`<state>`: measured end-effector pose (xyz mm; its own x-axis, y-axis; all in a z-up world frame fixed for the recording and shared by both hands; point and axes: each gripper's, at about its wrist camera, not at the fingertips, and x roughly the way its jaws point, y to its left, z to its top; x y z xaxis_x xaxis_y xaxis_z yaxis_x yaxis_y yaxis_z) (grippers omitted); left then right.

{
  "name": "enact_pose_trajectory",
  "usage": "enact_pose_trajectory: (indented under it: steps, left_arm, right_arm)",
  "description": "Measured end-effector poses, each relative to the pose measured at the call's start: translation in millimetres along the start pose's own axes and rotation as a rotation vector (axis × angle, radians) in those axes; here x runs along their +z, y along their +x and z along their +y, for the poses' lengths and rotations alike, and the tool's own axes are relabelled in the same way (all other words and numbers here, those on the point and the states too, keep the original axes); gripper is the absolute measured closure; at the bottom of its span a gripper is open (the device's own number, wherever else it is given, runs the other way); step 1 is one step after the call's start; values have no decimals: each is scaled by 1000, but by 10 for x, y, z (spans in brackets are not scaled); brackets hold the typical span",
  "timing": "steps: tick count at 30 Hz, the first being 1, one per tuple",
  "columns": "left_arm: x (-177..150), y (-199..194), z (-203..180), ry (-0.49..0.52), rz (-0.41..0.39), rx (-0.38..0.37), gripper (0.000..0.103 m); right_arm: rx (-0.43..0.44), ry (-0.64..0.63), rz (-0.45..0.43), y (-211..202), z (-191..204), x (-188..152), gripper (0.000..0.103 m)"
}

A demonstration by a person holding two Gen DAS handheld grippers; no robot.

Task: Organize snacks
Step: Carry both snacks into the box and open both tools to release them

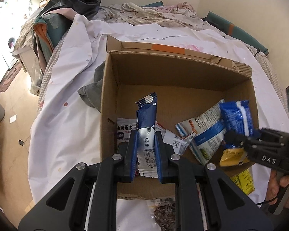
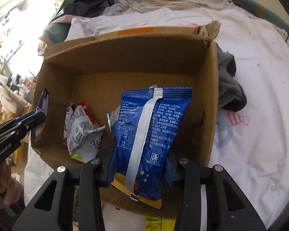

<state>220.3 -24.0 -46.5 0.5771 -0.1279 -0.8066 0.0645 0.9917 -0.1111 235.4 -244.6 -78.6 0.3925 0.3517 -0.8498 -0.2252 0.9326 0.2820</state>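
- Snacks are half sorted from where I'm standing: a few packets already lie on the floor of the cardboard box [image 1: 173, 71] sitting on the bed [image 1: 71, 88], and two more are hanging over it in the tongs.
- Left tongs [image 1: 146, 134] are clamped on a slim navy-and-white packet [image 1: 146, 119], held upright over the box's left side, just above a white packet [image 1: 125, 131] on the bottom.
- Right tongs [image 2: 137, 154] are clenched around a fat blue bag [image 2: 150, 134] by its lower half, over the middle-right of the box, next to a crumpled white-and-red packet [image 2: 82, 130].
- If it were me: lower each one until it nearly touches the bottom before letting go, so nothing bounces out.
- I'd lay the slim one flat along the left wall and the blue bag in the bare right-hand patch, not on top of the pile.
- Release one at a time, since the two tools are pretty close together.
- A yellow packet [image 2: 154, 222] is still outside by the near wall, so that's probably next.
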Motion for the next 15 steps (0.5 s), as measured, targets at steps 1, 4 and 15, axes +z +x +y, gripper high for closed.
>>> enact_pose_trajectory:
  steps: [1,4,15]
  left_arm:
    - [-1,6,-18,3,0,-3,89]
    - [-13,27,-69,30,-8,8,89]
    - [-56,75,-50,30,-13,18,89]
  right_arm:
    - [16,6,5,-3,-14,1,61]
    - [133,59,16,-32,-77,38,61]
    - [90,-1,-88,-304,50,17,61]
